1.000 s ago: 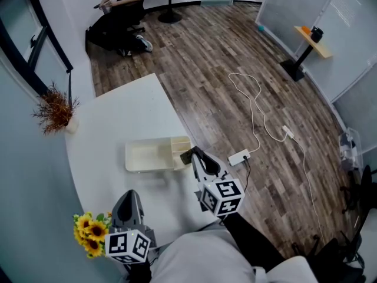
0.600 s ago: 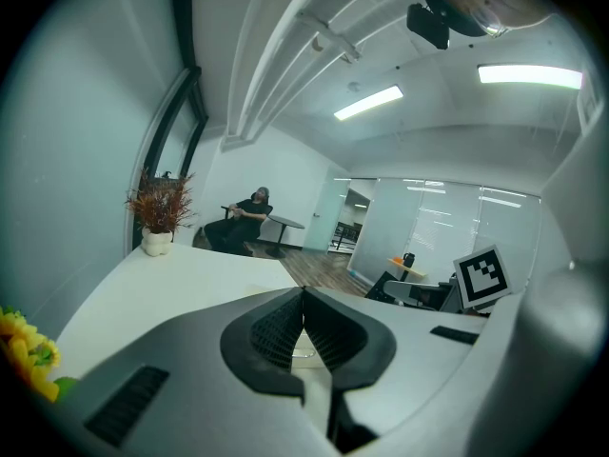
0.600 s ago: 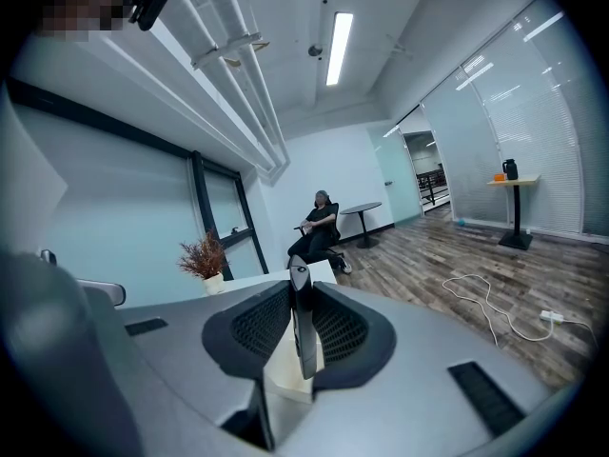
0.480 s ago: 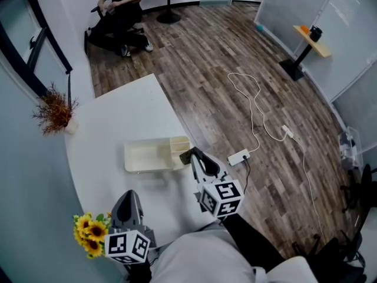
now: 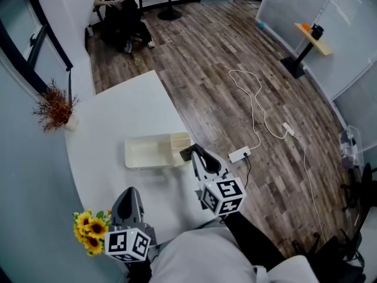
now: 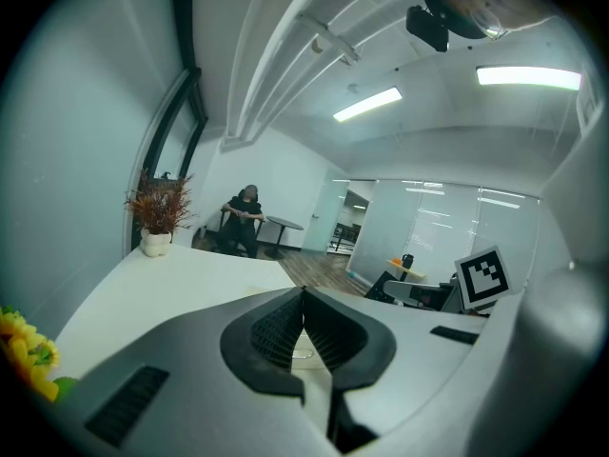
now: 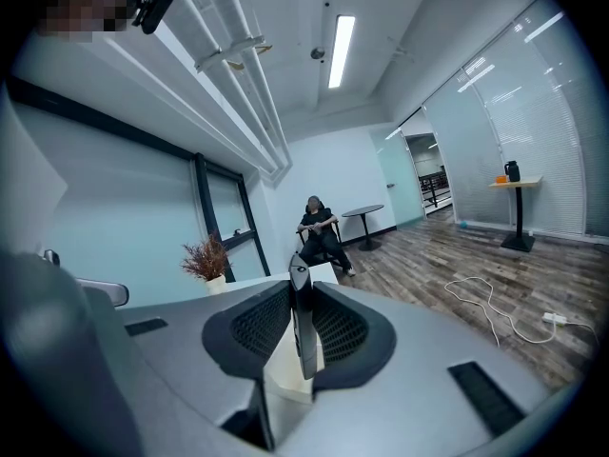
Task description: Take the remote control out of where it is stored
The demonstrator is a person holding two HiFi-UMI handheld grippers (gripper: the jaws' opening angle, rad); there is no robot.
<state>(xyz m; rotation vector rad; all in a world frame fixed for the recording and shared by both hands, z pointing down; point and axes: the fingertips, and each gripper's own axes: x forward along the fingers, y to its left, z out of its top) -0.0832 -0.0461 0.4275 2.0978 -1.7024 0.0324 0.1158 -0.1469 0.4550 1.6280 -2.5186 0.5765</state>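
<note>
A dark, slim remote control is clamped between the jaws of my right gripper, at the right end of a cream storage tray on the white table. In the right gripper view the remote control stands edge-on between the ribbed pads, its far end poking out past the tips, with the cream tray below it. My left gripper hovers over the table's near left part, apart from the tray. Its jaws meet with nothing between them.
Yellow sunflowers stand by the left gripper. A dried plant in a white vase sits at the table's far left. A person sits on a chair at the back. A power strip with a white cable lies on the wood floor just right of the table edge.
The seated person at the back has shifted position. Both grippers and the remote control have hardly moved.
</note>
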